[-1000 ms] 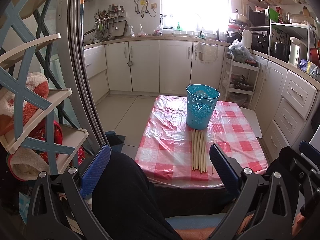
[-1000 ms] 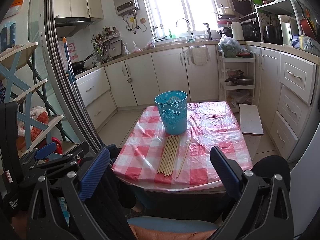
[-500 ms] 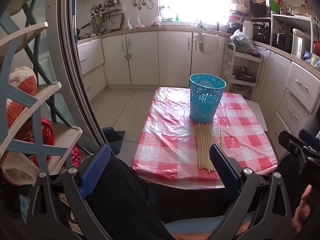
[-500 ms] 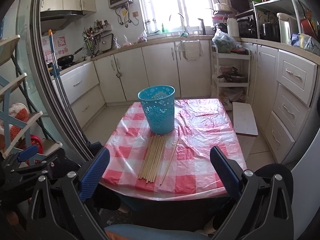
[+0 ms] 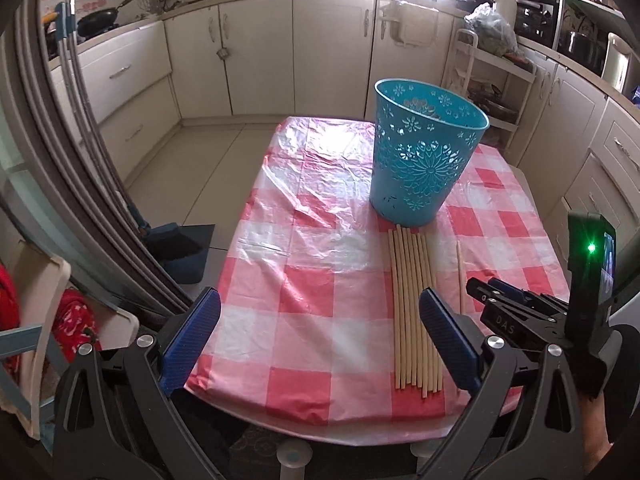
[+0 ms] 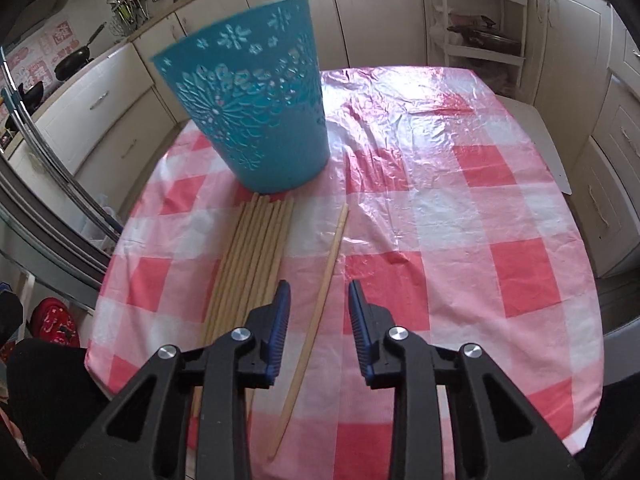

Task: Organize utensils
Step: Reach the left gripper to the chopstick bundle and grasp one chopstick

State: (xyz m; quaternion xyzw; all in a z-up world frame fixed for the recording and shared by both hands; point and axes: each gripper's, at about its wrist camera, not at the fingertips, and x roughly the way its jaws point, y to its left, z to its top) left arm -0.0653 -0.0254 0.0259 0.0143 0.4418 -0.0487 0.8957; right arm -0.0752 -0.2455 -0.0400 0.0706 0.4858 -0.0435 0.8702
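1. The right tool tilts steeply down over the checked tabletop, its jaws just narrowed but not touching the single chopstick lying between them.
2. The left tool hangs spread beside the chopstick bundle, before the teal basket.

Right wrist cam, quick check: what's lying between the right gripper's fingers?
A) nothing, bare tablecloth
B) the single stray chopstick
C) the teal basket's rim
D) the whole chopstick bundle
B. The single chopstick runs up between the right gripper fingers, which have just been closing but show a gap either side of it; the bundle lies to its left, the teal basket stands farther back.
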